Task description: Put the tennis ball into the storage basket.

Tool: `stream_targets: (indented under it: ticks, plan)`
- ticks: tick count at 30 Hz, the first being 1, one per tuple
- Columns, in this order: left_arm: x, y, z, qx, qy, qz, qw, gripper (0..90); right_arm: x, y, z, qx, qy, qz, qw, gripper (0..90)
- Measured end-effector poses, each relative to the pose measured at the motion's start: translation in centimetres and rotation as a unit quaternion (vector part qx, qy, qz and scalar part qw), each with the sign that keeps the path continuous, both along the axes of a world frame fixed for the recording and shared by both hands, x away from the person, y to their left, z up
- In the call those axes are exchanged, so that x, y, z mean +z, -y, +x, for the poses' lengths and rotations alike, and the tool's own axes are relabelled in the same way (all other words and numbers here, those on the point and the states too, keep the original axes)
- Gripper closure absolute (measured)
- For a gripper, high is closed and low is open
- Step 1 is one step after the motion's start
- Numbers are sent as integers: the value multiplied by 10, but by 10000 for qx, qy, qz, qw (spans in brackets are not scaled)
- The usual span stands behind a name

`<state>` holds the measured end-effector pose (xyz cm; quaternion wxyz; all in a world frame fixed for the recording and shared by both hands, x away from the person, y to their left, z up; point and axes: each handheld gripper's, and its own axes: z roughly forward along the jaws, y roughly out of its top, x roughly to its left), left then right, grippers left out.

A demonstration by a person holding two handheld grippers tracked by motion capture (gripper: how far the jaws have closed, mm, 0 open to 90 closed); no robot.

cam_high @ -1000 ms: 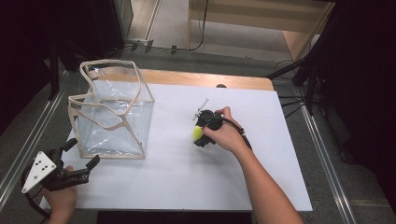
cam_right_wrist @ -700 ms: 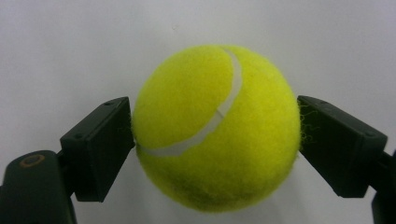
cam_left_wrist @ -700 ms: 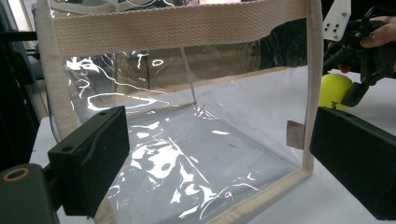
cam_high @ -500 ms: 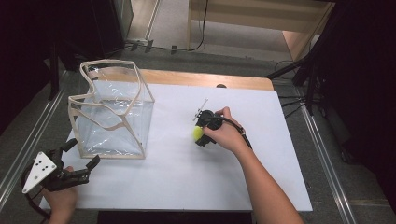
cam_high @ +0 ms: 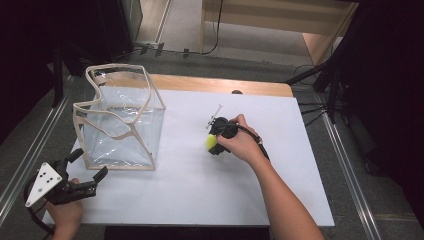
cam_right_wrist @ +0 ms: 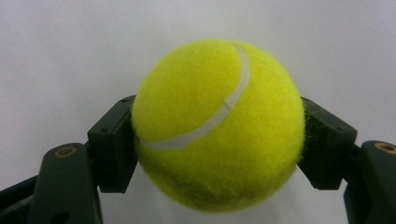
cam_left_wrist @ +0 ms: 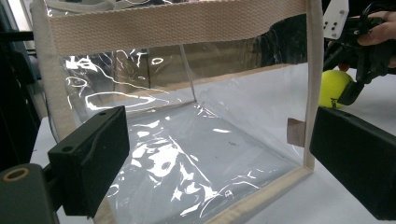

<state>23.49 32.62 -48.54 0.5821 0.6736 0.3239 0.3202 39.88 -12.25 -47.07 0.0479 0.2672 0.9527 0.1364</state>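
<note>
A yellow tennis ball [cam_right_wrist: 217,126] lies on the white tabletop [cam_high: 280,165], right of the middle. My right gripper [cam_high: 214,142] points down at the ball [cam_high: 210,142]. Its jaws have just been closing and both pads [cam_right_wrist: 114,144] now press on the ball's sides. A clear plastic bag [cam_high: 120,120] with beige webbing trim stands open-topped at the left. My left gripper [cam_high: 91,162] rests near the front left corner, open, aimed at the bag [cam_left_wrist: 187,93] with nothing between its fingers. Past the bag's corner, the left gripper view catches the ball [cam_left_wrist: 334,88] and the right gripper [cam_left_wrist: 359,70].
The white surface ends in a wooden strip [cam_high: 210,85] at the far edge, where a small dark knob [cam_high: 236,92] sits. Metal rails [cam_high: 350,180] run along the floor on both sides. Dark stands and cables stand beyond the table.
</note>
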Motion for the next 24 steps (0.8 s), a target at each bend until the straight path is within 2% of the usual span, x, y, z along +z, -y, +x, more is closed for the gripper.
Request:
stream_targets:
  ticks: [10, 24]
  plan:
    - [0, 0, 0, 6, -11, 5, 10000, 54, 7, -4, -1, 41, 64, 78, 9999, 239]
    - [0, -1, 0, -26, 11, -15, 10000, 54, 17, -27, 0, 229, 67, 195, 9995, 239]
